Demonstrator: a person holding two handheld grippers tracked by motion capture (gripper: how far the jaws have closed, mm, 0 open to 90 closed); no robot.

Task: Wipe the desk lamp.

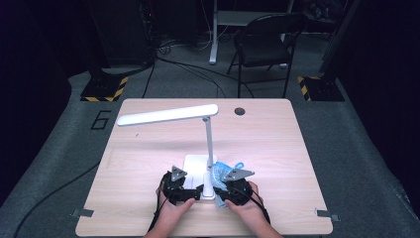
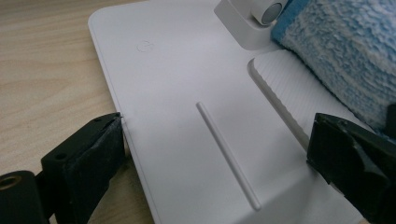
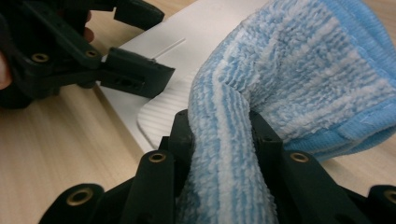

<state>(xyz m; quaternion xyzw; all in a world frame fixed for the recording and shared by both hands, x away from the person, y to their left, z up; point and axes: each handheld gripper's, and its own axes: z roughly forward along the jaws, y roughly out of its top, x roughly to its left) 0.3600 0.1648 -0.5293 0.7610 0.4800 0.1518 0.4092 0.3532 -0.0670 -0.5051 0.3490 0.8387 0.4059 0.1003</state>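
Note:
A white desk lamp stands on the wooden table, its flat base point(image 1: 194, 166) near the front edge and its long head point(image 1: 168, 115) reaching left. In the left gripper view, my left gripper point(image 2: 219, 130) straddles the base point(image 2: 177, 70) with its jaws wide apart. One jaw touches the base's left edge and the other sits over the ribbed pad point(image 2: 285, 88). My right gripper point(image 3: 219, 126) is shut on a fold of a blue striped cloth point(image 3: 303, 60), which lies bunched on the base's right side point(image 1: 223, 171) beside the lamp's stem point(image 1: 209, 144).
A round cable hole point(image 1: 239, 111) sits at the table's far edge. A black folding chair point(image 1: 267, 44) and loose cables point(image 1: 188, 67) lie on the floor beyond. Both hands point(image 1: 173, 213) come in at the table's near edge.

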